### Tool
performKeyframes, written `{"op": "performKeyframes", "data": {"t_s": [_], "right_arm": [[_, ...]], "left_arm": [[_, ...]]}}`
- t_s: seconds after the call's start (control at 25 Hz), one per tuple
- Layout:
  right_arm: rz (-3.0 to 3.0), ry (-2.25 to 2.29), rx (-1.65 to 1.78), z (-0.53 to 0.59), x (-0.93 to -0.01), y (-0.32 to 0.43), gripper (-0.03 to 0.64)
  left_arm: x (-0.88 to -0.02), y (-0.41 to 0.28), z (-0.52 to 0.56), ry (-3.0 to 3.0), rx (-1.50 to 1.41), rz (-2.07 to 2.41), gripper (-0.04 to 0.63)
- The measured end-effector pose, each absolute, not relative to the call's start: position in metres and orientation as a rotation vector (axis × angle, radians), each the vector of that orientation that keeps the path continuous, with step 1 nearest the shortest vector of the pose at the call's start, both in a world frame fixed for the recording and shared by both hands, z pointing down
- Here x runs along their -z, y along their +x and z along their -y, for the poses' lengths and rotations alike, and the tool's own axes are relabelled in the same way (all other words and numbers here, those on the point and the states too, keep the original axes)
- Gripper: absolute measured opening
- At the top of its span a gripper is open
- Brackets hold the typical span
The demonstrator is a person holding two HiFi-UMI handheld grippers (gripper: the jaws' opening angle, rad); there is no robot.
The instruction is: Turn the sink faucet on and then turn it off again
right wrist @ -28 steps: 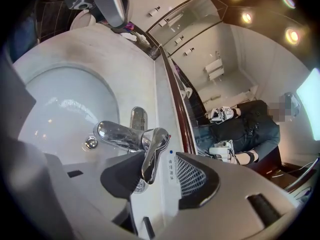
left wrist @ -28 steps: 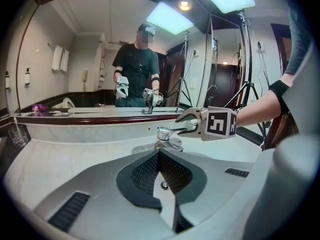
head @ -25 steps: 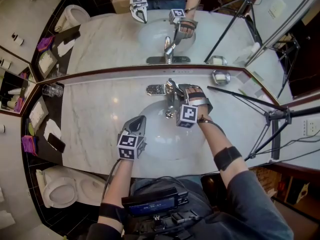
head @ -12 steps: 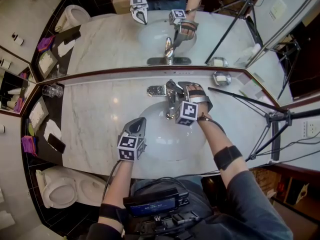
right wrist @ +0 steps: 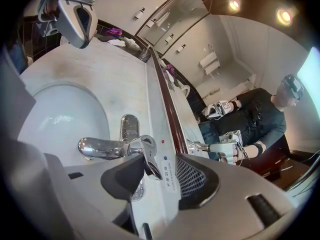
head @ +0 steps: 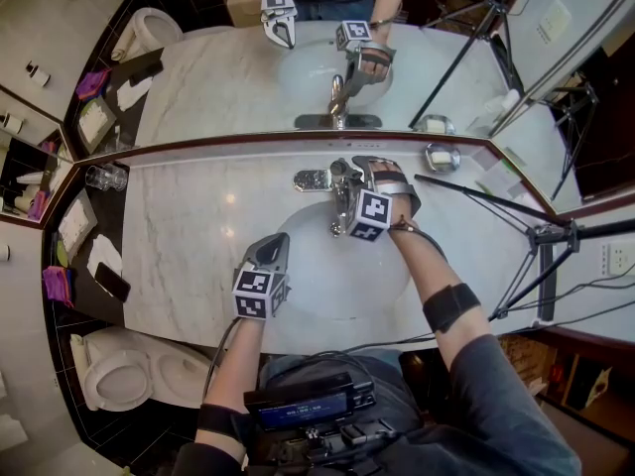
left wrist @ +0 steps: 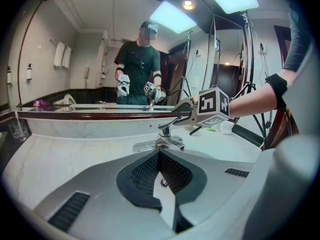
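The chrome faucet (head: 337, 188) stands at the back of the white sink basin (head: 327, 276), its spout (right wrist: 97, 146) reaching over the bowl. My right gripper (head: 349, 177) is at the faucet from the right, open. The lever handle (right wrist: 149, 163) lies between its jaws, close against the left pad (right wrist: 122, 176). From the left gripper view the lever (left wrist: 172, 123) tilts upward under the right gripper's marker cube (left wrist: 214, 106). My left gripper (head: 276, 246) hovers over the basin's left side, shut and holding nothing. Whether water is running I cannot tell.
A mirror (head: 248, 77) backs the marble counter (head: 189, 236). A soap dish (head: 440, 155) sits at the right of the faucet and a glass tumbler (head: 104, 178) at far left. A tripod (head: 536, 231) stands at the right. A toilet (head: 119, 375) is low left.
My right gripper has shifted a little toward the mirror and upward at the faucet handle, rolling slightly. The left gripper has stayed where it was.
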State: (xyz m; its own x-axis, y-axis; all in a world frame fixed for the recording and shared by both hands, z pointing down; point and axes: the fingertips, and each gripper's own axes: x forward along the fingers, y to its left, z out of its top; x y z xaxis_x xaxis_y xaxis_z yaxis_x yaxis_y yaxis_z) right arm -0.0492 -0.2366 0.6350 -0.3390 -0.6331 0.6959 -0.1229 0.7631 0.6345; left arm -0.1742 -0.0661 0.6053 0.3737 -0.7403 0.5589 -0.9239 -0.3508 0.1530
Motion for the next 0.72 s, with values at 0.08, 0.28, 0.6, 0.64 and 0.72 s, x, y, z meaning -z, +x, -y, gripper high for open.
{"op": "performKeyframes", "data": {"t_s": [0.08,0.28,0.6,0.64,0.72], "right_arm": [[1.866,0.577,0.578,0.238,-0.636,-0.049,0.21],[1.856,0.563,0.562,0.238,-0.638,-0.045,0.212],[1.816,0.572,0.547,0.224,-0.634,-0.033,0.218],[1.819,0.581,0.544,0.222,-0.632,-0.03,0.218],[1.832,0.604,0.529,0.216,-0.625,-0.025,0.218]], "left_arm": [[-0.604,-0.174,0.066,2.194,-0.55,1.442,0.0],[-0.602,-0.171,0.065,2.189,-0.549,1.455,0.0],[-0.59,-0.176,0.069,2.197,-0.524,1.477,0.0],[-0.588,-0.176,0.07,2.201,-0.524,1.479,0.0],[-0.584,-0.178,0.071,2.205,-0.524,1.482,0.0]]}}
